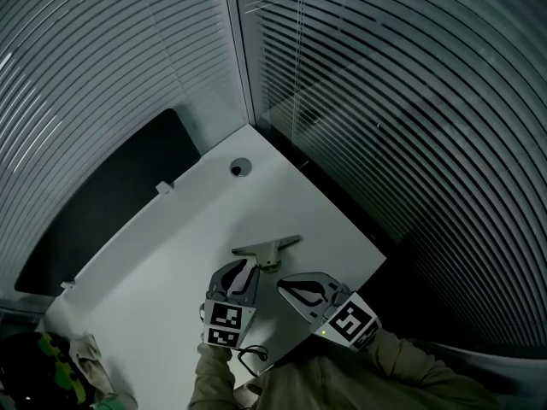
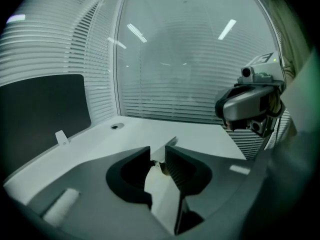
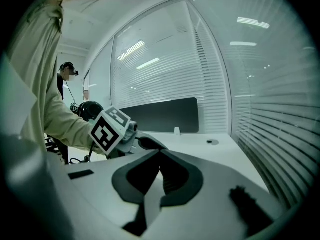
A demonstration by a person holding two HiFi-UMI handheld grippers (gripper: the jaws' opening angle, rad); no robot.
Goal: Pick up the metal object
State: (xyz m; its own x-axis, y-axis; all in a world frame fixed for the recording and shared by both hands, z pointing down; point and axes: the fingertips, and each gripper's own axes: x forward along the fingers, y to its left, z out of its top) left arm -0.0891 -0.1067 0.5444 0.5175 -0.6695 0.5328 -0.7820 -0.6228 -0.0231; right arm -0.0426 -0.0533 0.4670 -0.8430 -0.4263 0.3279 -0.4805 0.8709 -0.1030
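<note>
A flat grey T-shaped metal object lies on the white table, just ahead of both grippers. My left gripper points at its stem from the near side. In the left gripper view its jaws stand apart, and the near end of the metal object shows in the gap at their tips; the pads do not seem to press on it. My right gripper hovers just right of the left one, a little short of the object. Its jaws meet at the tips with nothing between them.
A round cable hole sits near the table's far corner. A dark panel runs along the left edge. Glass walls with blinds close off the far sides. The table's right edge is close. Another person stands behind.
</note>
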